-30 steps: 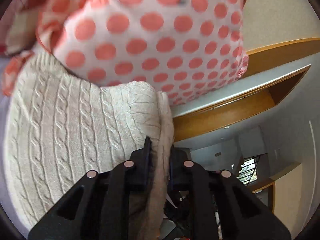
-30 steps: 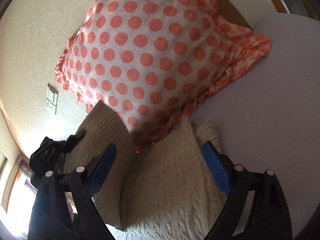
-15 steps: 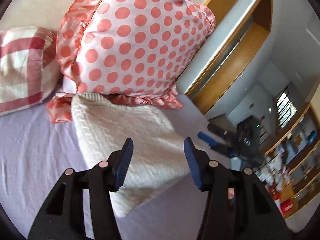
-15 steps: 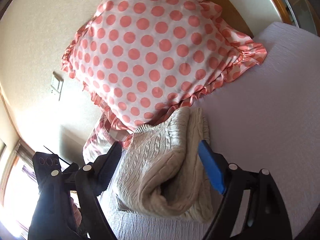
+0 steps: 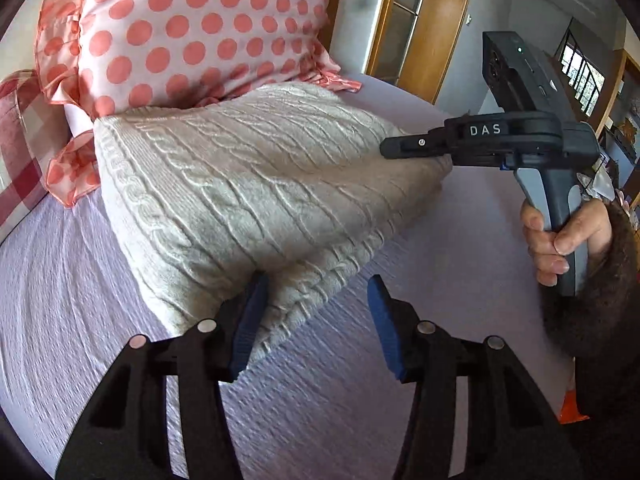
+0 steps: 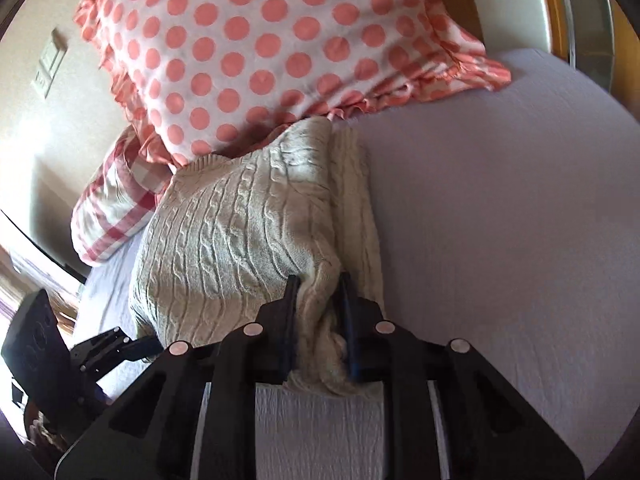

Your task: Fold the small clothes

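Folding step: cream cable-knit sweater now lies doubled on the lilac textured bedspread; half a second ago it lay there too, but untouched by either gripper.
Change, left: left gripper, clamped on the knit a second ago, has let go and pulled back to the near edge.
Change, right: right gripper, wide apart half a second ago, has closed on the near right corner.
Meaning: judged a late stage, with tidying or one more fold left.
Left gripper state: jaws wide apart, holding nothing; left blue pad touches or just overlaps the near hem, cannot tell which.
Right gripper state: jaws nearly together, a bunch of knit pinched between them.
Sweater position: far end tucked against the pink-dotted white frilled pillow; red-checked pillow to the far left.
Risk: judged that a pull could drag the top layer askew.
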Demonstrator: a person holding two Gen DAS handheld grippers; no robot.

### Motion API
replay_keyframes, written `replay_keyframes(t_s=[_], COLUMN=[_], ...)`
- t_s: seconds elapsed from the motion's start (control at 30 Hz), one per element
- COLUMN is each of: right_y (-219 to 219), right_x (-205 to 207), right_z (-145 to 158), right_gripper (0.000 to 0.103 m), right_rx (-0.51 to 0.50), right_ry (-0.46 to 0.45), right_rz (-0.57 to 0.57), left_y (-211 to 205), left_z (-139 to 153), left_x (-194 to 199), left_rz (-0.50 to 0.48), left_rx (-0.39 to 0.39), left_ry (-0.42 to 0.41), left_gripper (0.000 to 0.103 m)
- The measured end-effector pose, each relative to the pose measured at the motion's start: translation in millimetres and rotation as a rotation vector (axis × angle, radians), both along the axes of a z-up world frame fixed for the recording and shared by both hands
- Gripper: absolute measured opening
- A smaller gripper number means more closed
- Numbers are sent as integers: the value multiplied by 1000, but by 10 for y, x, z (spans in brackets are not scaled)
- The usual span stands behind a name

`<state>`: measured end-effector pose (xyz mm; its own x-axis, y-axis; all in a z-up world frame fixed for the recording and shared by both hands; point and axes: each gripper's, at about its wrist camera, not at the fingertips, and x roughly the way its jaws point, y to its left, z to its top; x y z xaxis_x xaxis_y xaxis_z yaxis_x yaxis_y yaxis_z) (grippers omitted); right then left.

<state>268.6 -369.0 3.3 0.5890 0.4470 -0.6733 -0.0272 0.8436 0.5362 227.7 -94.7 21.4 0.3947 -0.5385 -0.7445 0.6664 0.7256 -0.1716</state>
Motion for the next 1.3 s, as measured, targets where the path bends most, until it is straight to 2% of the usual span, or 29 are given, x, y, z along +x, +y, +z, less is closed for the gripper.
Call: replay_keyframes(t_s=[0.07, 0.1, 0.2, 0.33, 0.4, 0.43, 0.47, 0.53, 0.63, 0.73, 0.8, 0.83, 0.9, 0.93, 0.97, 1.0, 1.03, 1.07, 1.13, 1.23, 1.3], right_y=[-6, 23, 96, 73, -52, -112, -156, -172, -185, -158, -134, -141, -153, -145, -144, -131, -104, -65, 108, 607, 953], right_x=[-73, -102, -183, -237, -195, -158, -102, 113, 450, 630, 661, 651, 651, 654, 641, 622, 598, 569, 541, 546, 571], right_z=[-20, 1, 74, 204, 323, 377, 420, 413, 176, -23, -124, -130, -210, -297, -350, -356, -356, -327, -221, -81, -104], right_gripper=[20, 20, 20, 23, 56, 91, 98, 98, 97, 97, 97, 97, 84, 56, 42, 41, 39, 37, 35, 33, 33], right_rx=[12, -4, -54, -51, 9, 38, 67, 113, 185, 208, 231, 245, 300, 343, 373, 385, 411, 434, 462, 439, 408], right_ry=[3, -5, -3, -11, -26, -42, -66, -31, 76, 143, 165, 145, 142, 161, 156, 146, 147, 144, 125, 113, 124], right_rz=[-14, -10, -7, -12, -42, -61, -69, -52, -19, -9, 6, 7, 21, 35, 28, 28, 28, 33, 85, 213, 274], left_y=[80, 124, 295, 630, 874, 991, 1090, 1208, 1256, 1193, 1111, 1068, 987, 947, 923, 928, 965, 1047, 1216, 1573, 1884], left_z=[4, 2, 23, 149, 220, 243, 246, 214, 38, -131, -136, -152, -163, -166, -182, -213, -249, -252, -144, 176, 293], left_x=[11, 6, -12, 14, 136, 220, 320, 528, 836, 1015, 1047, 1069, 1101, 1105, 1122, 1137, 1162, 1161, 1112, 915, 832], left_rz=[-3, -7, -11, 29, 108, 153, 199, 291, 385, 409, 393, 380, 360, 357, 364, 381, 390, 389, 366, 367, 395], left_rx=[-16, -23, -71, -226, -330, -378, -413, -449, -466, -486, -480, -482, -499, -496, -483, -473, -498, -529, -531, -440, -390], left_ry=[27, 29, 62, 137, 165, 180, 200, 242, 355, 468, 455, 470, 478, 475, 475, 479, 498, 519, 516, 391, 349], left_gripper=[48, 45, 45, 50, 69, 71, 72, 77, 82, 83, 87, 87, 87, 86, 73, 57, 52, 40, 37, 37, 38])
